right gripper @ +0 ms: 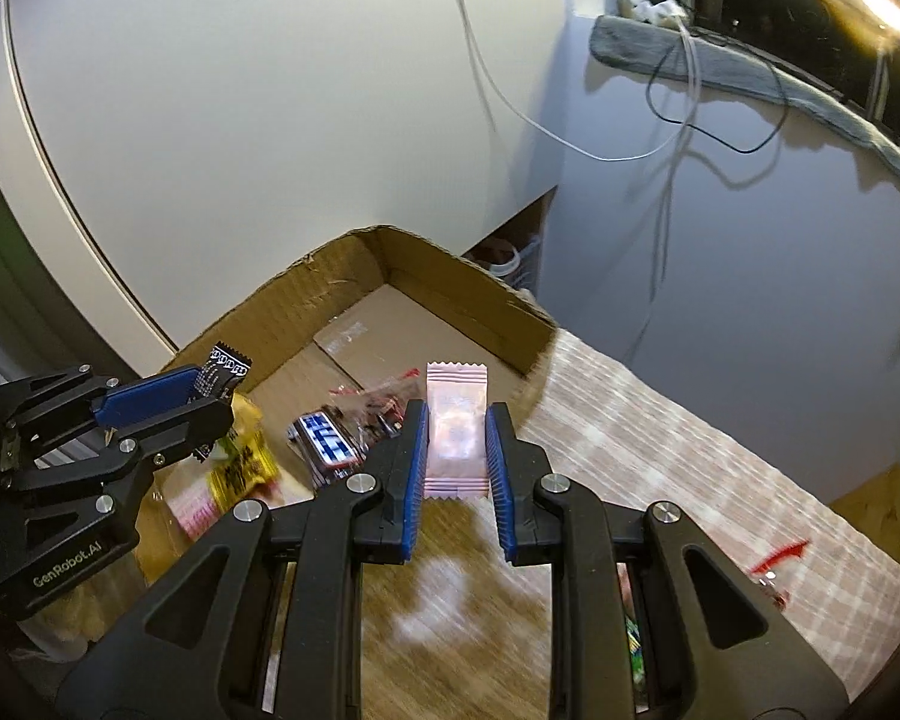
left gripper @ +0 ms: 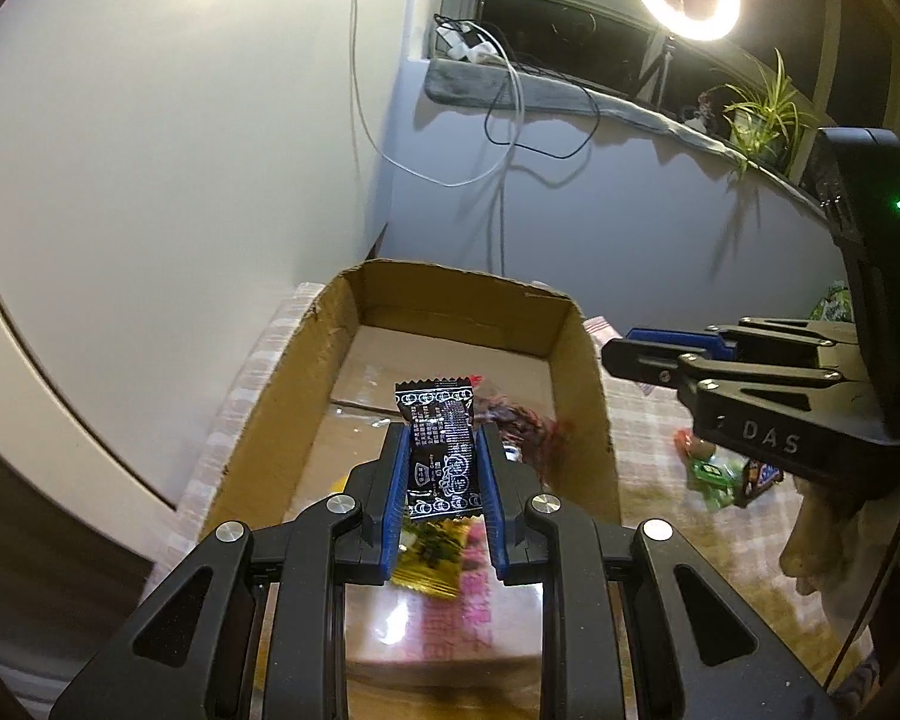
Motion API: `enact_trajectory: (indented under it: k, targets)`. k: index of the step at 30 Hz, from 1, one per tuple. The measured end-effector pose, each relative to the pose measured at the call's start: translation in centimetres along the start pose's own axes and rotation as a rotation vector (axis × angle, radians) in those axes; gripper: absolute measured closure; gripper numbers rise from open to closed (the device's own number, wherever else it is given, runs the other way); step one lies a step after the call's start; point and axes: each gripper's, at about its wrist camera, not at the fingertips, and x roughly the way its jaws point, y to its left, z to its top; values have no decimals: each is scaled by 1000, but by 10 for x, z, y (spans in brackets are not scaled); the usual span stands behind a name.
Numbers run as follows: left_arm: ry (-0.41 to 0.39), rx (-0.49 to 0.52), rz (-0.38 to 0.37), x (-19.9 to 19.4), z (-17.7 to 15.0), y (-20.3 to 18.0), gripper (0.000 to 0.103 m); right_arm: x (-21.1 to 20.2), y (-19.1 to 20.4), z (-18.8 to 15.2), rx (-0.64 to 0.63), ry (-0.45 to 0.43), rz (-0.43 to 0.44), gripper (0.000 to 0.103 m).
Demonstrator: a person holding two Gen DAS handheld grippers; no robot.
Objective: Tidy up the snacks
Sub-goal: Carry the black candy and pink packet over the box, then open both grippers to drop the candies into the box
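Two grippers hover at an open cardboard box [right gripper: 306,294] holding a few loose snacks. On the left, the left gripper [left gripper: 441,468] pinches a black candy wrapper [left gripper: 441,450] over the box; on the right, the right gripper [right gripper: 455,450] pinches a pale pink packet [right gripper: 455,429] just above the box's near edge, beside a checked tablecloth [right gripper: 660,438].
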Motion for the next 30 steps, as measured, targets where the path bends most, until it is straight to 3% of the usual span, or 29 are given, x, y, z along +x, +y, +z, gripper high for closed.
enact_trajectory:
  k: [17, 18, 19, 20, 21, 22, 30]
  targets:
    - [22, -18, 7, 14, 4, 10, 81, 35, 8, 12, -13, 31, 31, 80]
    - [23, -16, 7, 14, 3, 9, 81, 34, 8, 12, -13, 29, 28, 70]
    - [24, -15, 8, 14, 4, 9, 75, 34, 7, 12, -13, 26, 28, 52]
    - [25, -16, 11, 14, 4, 9, 63, 32, 7, 12, -11, 18, 28, 43]
    - [22, -18, 12, 14, 4, 9, 58, 31, 6, 12, -7, 9, 26, 30]
    - [19, -19, 13, 13, 4, 9, 53, 28, 5, 12, -3, -4, 23, 23]
    - [20, -16, 13, 10, 1, 8, 49, 20, -8, 13, 50, -15, 13, 22]
